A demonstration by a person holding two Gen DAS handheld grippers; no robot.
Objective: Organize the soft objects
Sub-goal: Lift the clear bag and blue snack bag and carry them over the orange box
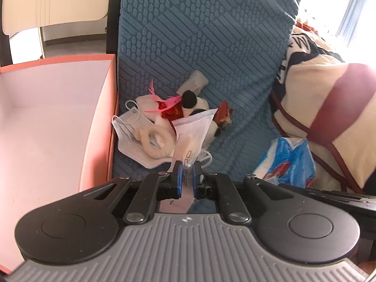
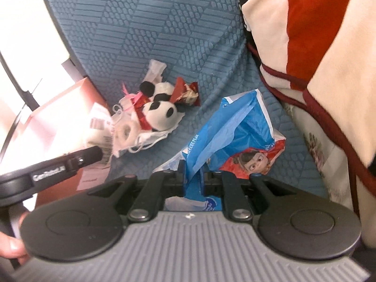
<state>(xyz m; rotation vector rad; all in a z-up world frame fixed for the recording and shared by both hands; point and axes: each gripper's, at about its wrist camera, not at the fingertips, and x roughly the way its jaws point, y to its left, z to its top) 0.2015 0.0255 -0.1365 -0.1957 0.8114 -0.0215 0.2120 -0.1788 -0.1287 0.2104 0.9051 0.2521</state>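
At the lower centre of the left wrist view, the left hand-held gripper (image 1: pixel 187 175) is clamped on a white paper packet (image 1: pixel 192 129), whose upper end leans over a heap of soft things on a blue textured sofa cushion (image 1: pixel 199 35). That heap, in mid-frame, holds a panda plush toy (image 1: pixel 196 104), white face masks (image 1: pixel 131 131), a fuzzy white ring (image 1: pixel 152 141), pink feathers (image 1: pixel 164 101) and a red wrapper (image 1: pixel 224 115). An open orange box (image 1: pixel 98 127) with a pale, bare interior fills the left of the frame, its wall just beside the masks.

Lower centre of the right wrist view, the right hand-held gripper (image 2: pixel 192 176) pinches a blue plastic bag (image 2: pixel 235 129) (a cartoon face is printed on its lower right), which crumples up toward mid-frame. A cream-and-red blanket (image 2: pixel 329 35) occupies the right side. Fingertips (image 2: pixel 11 246) show at the lower left edge.
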